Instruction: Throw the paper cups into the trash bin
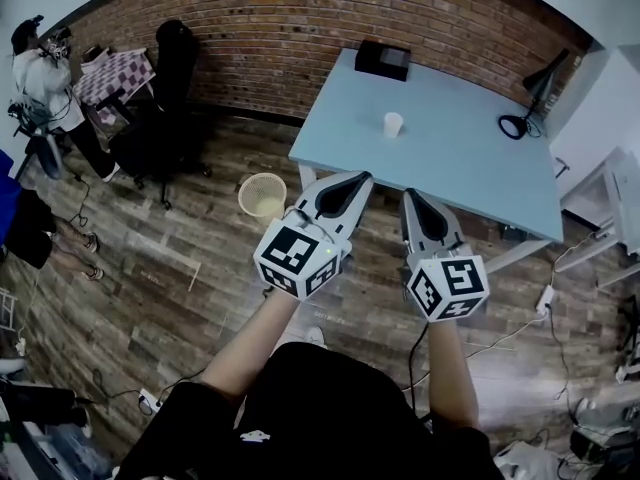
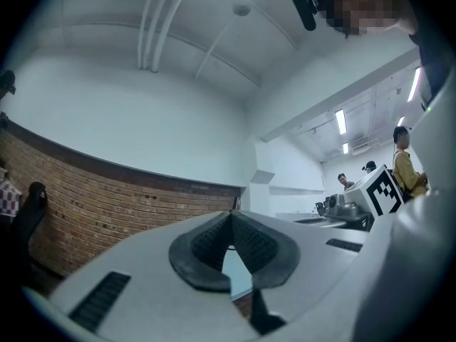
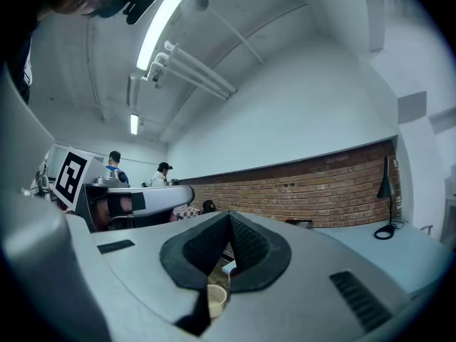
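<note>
One white paper cup stands upright near the middle of the light blue table. A round cream trash bin sits on the wooden floor by the table's near left corner; it also shows low between the jaws in the right gripper view. My left gripper is held in the air over the table's near edge, shut and empty. My right gripper hangs beside it, also shut with nothing in it. Both are well short of the cup.
A black box lies at the table's far edge and a black desk lamp at its right end. A black office chair, a checkered table and a person are at the left. Cables run over the floor.
</note>
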{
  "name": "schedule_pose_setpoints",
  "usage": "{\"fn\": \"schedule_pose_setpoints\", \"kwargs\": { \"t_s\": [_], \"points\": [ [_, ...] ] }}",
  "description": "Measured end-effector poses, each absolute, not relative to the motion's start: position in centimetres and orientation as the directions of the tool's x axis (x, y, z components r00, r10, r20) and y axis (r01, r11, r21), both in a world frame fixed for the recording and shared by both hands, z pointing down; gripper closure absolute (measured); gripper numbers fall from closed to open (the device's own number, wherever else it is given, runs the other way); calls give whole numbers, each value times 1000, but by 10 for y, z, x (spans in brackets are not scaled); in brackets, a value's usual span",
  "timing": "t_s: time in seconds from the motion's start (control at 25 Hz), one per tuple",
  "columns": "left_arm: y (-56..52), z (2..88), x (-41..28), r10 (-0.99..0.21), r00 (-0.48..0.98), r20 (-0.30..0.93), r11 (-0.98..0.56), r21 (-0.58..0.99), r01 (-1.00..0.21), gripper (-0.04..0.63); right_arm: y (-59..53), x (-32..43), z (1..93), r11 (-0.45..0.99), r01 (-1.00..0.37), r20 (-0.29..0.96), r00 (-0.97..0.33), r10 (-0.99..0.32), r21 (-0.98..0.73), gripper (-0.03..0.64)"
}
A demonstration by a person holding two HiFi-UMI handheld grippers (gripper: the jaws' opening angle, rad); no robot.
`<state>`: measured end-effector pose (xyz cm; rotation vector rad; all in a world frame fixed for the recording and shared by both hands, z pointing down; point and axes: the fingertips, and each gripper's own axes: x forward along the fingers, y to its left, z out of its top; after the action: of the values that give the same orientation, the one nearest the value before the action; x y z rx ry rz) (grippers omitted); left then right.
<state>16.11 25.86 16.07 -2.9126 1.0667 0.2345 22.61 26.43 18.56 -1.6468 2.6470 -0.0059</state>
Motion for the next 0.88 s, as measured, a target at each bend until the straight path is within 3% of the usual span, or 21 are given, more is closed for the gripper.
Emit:
{"fn": "schedule_pose_setpoints", "kwargs": {
  "t_s": [0.88],
  "points": [
    [179,185,110,-611,780,-136,-791,84,-606,594,186,183,206,385,-923,37,-385,-922,-1,617]
  ]
}}
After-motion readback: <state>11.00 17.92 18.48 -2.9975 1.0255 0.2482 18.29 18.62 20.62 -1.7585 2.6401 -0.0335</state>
